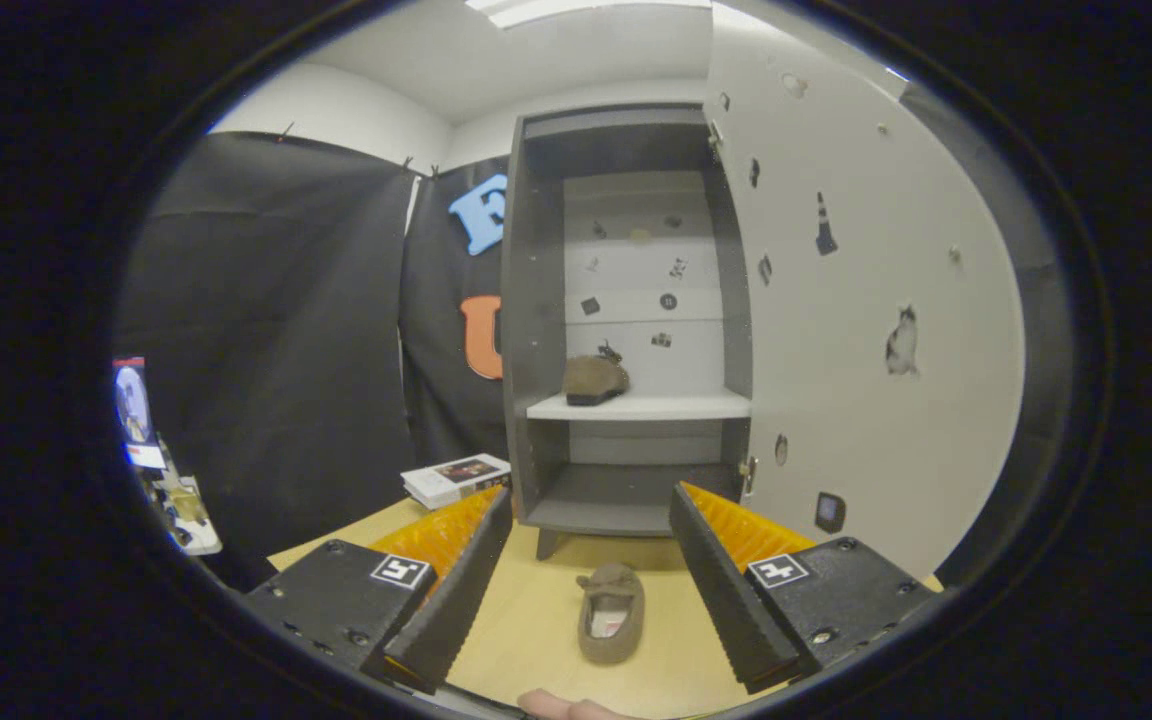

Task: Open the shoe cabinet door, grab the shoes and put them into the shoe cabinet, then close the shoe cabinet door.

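Gripper [591,560] released, fingers wide; 1 shoe [611,625] between them on table [526,625]; cabinet [626,330] door [866,330] open.

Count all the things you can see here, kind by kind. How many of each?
Shoes: 2, one on the cabinet's white shelf, one on the table between the open gripper's fingers
Cabinets: 1, door open
Books: 1
Total: 4
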The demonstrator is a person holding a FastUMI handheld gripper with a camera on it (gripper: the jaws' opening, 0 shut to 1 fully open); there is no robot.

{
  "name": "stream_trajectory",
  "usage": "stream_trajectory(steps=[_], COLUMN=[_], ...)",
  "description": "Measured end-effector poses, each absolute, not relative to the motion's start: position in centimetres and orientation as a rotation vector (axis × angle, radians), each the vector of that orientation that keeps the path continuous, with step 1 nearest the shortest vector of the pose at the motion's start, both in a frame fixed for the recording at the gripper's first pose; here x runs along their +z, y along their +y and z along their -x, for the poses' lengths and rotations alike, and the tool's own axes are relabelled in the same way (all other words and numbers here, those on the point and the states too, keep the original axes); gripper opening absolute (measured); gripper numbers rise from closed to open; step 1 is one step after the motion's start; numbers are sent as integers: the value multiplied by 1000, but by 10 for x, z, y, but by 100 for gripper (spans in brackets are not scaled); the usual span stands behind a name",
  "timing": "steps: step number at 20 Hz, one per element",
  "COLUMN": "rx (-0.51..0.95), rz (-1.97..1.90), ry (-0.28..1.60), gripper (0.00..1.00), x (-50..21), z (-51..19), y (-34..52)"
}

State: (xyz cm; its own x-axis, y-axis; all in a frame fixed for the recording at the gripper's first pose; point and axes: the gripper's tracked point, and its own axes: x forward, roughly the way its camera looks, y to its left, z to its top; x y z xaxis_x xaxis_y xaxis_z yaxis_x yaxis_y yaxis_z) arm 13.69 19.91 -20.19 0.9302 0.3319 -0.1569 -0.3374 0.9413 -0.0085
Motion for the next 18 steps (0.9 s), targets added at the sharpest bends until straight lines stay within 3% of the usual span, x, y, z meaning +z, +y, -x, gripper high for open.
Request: stream_trajectory(steps=[9, 18], rx=[282, 249], rz=[55, 10], ry=[531, 689], gripper=[100, 93], x=[-375, -449], z=[-212, -240], y=[238, 246])
